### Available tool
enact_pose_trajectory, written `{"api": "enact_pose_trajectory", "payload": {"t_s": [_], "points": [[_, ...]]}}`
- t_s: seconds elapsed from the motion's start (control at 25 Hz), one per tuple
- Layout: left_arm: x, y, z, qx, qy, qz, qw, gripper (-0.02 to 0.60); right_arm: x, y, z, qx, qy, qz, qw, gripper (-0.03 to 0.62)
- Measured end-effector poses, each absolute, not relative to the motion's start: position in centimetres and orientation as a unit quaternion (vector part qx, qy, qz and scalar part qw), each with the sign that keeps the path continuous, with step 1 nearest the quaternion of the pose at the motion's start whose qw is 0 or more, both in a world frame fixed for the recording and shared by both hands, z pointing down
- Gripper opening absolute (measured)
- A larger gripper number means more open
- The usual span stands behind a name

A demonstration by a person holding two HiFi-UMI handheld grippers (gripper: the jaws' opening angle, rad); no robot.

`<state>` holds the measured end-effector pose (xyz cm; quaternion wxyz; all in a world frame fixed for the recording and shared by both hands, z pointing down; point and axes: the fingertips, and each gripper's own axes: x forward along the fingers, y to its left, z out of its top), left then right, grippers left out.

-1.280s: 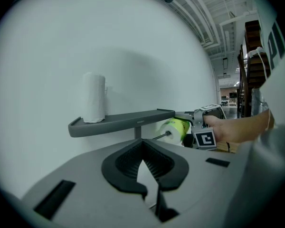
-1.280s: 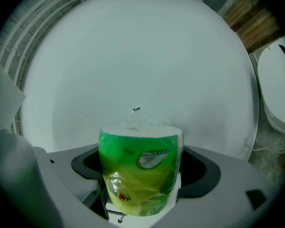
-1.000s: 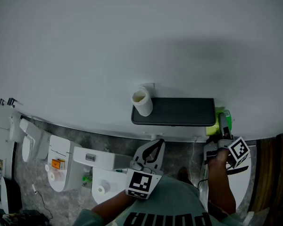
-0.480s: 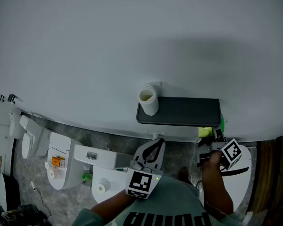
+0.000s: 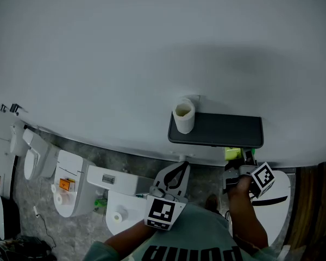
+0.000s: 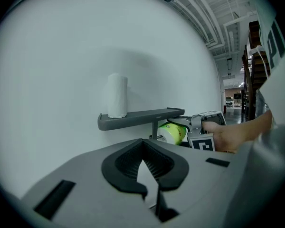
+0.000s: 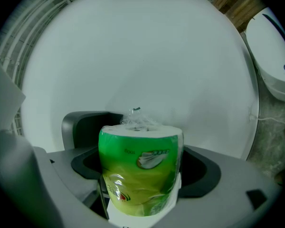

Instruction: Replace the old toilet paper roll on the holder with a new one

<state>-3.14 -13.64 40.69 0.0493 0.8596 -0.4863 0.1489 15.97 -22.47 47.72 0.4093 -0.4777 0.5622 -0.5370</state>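
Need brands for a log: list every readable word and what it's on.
Nothing reads clearly.
On the wrapped roll: small print, blurred.
On the shirt: large letters, cut by the frame edge.
On the orange label of a white fixture: too small.

Head view: your holder shelf covers most of the wrapped roll; only a green sliver shows. Right gripper view: the roll hides the jaw tips of your right gripper and much of the shelf. Wrapper print is too blurred to read.
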Motion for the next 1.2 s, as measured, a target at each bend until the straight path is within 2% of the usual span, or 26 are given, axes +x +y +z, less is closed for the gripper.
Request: {"api": "enact_pose_trajectory", "payload": {"t_s": [0.68, 1.2], "points": [[-6.4, -13.9, 40.1, 0.862, -0.485, 0.143, 0.040, 0.005, 13.8, -22.0, 48.5, -0.476, 0.521, -0.536, 0.464, 0.459], [-6.1, -13.8, 39.7, 0.869, -0.472, 0.141, 0.037, 0.005, 13.4, -21.6, 48.3, -0.453, 0.547, -0.525, 0.470, 0.460]]}}
